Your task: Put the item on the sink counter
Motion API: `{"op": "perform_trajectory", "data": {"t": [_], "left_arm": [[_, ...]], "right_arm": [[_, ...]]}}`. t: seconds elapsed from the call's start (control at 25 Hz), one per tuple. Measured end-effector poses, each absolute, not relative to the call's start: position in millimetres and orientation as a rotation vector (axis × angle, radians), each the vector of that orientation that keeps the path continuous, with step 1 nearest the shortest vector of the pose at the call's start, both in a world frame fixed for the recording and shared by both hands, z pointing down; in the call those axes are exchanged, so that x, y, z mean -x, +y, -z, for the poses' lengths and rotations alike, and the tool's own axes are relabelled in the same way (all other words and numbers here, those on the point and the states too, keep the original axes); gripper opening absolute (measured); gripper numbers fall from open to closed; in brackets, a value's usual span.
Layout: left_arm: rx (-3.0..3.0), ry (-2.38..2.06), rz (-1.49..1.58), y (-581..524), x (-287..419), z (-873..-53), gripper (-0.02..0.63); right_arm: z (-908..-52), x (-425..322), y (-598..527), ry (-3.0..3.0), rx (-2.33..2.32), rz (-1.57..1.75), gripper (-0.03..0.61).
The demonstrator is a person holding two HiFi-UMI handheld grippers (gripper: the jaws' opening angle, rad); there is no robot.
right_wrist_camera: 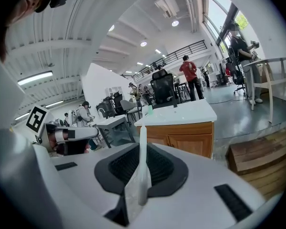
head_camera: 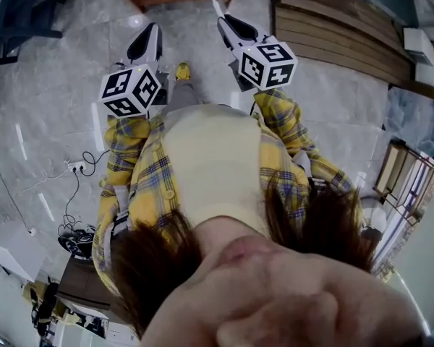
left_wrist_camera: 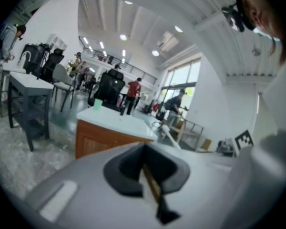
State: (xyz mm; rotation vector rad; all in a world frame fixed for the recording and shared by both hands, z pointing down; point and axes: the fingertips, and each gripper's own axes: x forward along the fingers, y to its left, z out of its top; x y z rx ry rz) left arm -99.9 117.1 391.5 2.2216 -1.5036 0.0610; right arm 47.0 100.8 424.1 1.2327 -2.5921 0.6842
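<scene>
- The right gripper (head_camera: 226, 24) was clamped on the item (right_wrist_camera: 142, 175), a thin white strip standing up between its jaws and poking past their tips.
- The left gripper (head_camera: 152, 31) had its jaws pressed together with nothing sticking out. A thin brown line in the seam could not be identified.
- The counter (right_wrist_camera: 181, 116), white-topped over wood doors, stood well ahead of both grippers, so the item was not yet near it.
- Risk: the item looked slim and was caught edge-on, so it could likely pivot or slide out during the walk if the squeeze eased.
- Risk: a wooden step (right_wrist_camera: 257, 156) lay ahead and to the right of the right gripper. Drifting that way could probably mean a trip or a knock.
- Risk: cables (head_camera: 76, 168) trailed on the floor behind and to the left of the left gripper, and stepping back could snag them.
- Risk: a green cup (left_wrist_camera: 97, 104) sat on the counter's far end, and a careless set-down might tip it.
- The floor (head_camera: 50, 100) under the grippers was glossy grey stone, likely slick.
- Beyond the counter the room was a tall, bright hall with large windows, desks, black chairs and several people standing about.
</scene>
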Motion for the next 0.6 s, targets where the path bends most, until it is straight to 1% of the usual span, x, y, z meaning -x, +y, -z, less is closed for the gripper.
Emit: {"op": "perform_trajectory", "data": {"t": [0.6], "left_arm": [[-2.219, -1.457, -0.063, 20, 154, -400, 0.005]], "right_arm": [[-422, 9, 8, -2.545, -1.248, -0.686, 0.049]]}}
